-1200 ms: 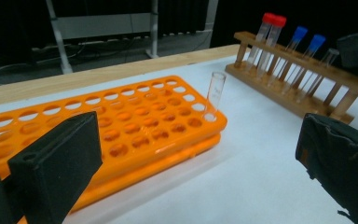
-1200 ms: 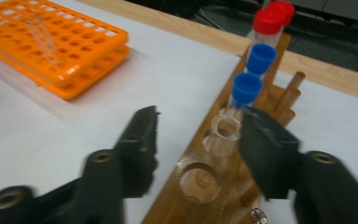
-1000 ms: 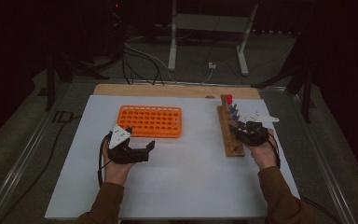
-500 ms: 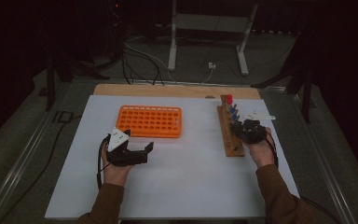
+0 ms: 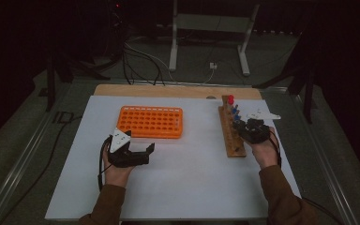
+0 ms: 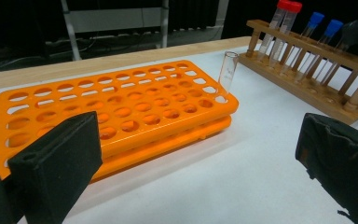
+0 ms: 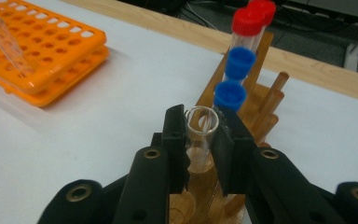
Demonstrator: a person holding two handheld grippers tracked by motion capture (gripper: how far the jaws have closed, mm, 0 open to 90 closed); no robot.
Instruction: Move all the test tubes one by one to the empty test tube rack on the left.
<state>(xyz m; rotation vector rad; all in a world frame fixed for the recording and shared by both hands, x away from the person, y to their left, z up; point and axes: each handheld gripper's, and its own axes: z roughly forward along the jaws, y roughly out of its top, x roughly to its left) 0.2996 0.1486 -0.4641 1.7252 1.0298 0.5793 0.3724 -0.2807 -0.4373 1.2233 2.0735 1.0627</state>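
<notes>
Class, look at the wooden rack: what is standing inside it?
The wooden rack holds two red-capped tubes, two blue-capped tubes and an uncapped clear tube clamped by the right gripper. Their bottoms are hidden.

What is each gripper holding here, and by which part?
The right gripper clamps an uncapped clear tube just below its open rim, as it stands in the wooden rack. The left gripper holds nothing, jaws apart.
</notes>
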